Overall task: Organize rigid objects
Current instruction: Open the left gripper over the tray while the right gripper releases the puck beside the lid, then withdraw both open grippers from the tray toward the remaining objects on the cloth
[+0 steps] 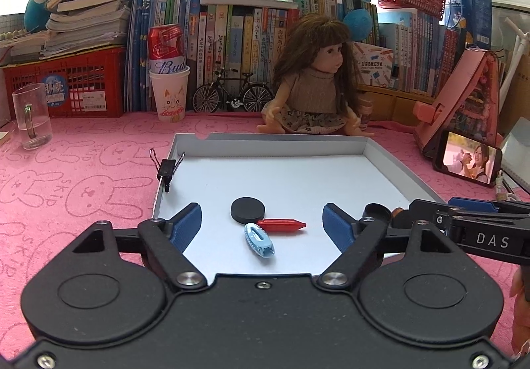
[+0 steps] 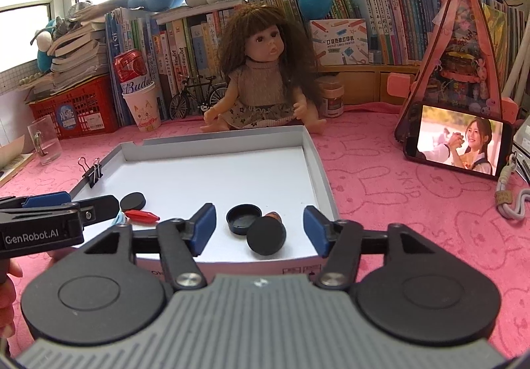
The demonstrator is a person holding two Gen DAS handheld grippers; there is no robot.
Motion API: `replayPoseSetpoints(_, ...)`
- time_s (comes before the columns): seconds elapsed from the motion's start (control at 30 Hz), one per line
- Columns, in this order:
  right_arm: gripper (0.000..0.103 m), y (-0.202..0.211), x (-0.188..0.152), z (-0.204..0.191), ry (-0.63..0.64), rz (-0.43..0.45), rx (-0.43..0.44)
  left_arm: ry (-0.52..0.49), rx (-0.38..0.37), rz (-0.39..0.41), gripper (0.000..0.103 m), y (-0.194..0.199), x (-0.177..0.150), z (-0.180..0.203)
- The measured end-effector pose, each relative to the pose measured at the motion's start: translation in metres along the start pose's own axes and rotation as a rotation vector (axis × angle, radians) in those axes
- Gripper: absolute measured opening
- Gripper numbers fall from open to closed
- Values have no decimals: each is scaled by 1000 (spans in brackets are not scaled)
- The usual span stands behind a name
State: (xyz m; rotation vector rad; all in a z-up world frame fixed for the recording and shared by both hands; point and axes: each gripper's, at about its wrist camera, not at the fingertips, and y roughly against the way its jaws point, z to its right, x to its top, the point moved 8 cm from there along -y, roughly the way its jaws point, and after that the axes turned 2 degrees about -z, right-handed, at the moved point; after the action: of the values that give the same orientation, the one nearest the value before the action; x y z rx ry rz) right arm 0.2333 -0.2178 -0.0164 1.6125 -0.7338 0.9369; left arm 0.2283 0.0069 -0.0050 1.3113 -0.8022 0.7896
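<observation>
While both grippers gape empty, left gripper [image 1: 261,223], right gripper [image 2: 260,231], matte black disc [image 1: 247,209], glossy red capsule [image 1: 281,224], shallow white cardboard tray [image 1: 265,145]

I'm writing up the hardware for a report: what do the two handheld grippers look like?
Both are matte black with blue ribbed finger pads, silver pivot screws and round black discs on the body. The left gripper carries white "GenRobot.AI" lettering on its side; the right gripper has a grey ridged top plate and "DAS" lettering. No cables or sleeves show.

A shallow white tray [image 1: 381,150] is shown holding a flat black disc [image 1: 247,210] at centre, a red capsule [image 1: 281,224] touching at its 4 o'clock, a pale-blue clip [image 1: 259,239] below, and a black binder clip [image 1: 166,168] clamped at 9 o'clock.
</observation>
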Motion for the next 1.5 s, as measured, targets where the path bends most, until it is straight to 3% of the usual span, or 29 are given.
replayPoseSetpoints(0.2, 86, 15, 0, -4, 11, 22, 20, -2, -27, 12, 83, 17, -2, 3)
replayPoseSetpoints(1.07, 90, 70, -39, -6, 74, 32, 22, -38, -86, -13, 84, 72, -41, 4)
replayPoseSetpoints(1.5, 90, 100, -78, -16, 140, 7, 155, -119, -172, -3, 84, 111, -73, 11)
